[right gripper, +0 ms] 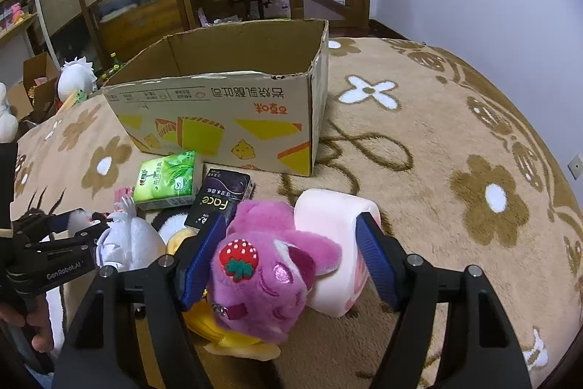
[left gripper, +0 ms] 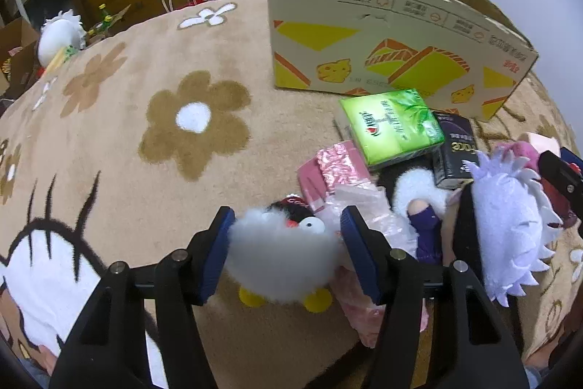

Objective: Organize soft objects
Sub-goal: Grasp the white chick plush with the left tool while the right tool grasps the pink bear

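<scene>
My left gripper (left gripper: 286,245) has its blue pads on both sides of a small white penguin plush (left gripper: 282,257) with yellow feet, resting on the blanket. My right gripper (right gripper: 289,256) is open around a purple plush (right gripper: 269,279) with a strawberry; the jaws stand wide with a gap on the right side. A pale lilac spiky plush (left gripper: 510,225) lies right of the penguin and shows in the right wrist view (right gripper: 127,243). An open cardboard box (right gripper: 226,119) stands behind the pile, also seen in the left wrist view (left gripper: 382,39).
A green tissue pack (left gripper: 391,126) and a black Face pack (right gripper: 218,203) lie before the box. Pink packets (left gripper: 339,170) and a pink-white roll (right gripper: 335,243) sit in the pile. The tan flowered blanket (right gripper: 455,133) covers the surface. Shelves and clutter stand behind.
</scene>
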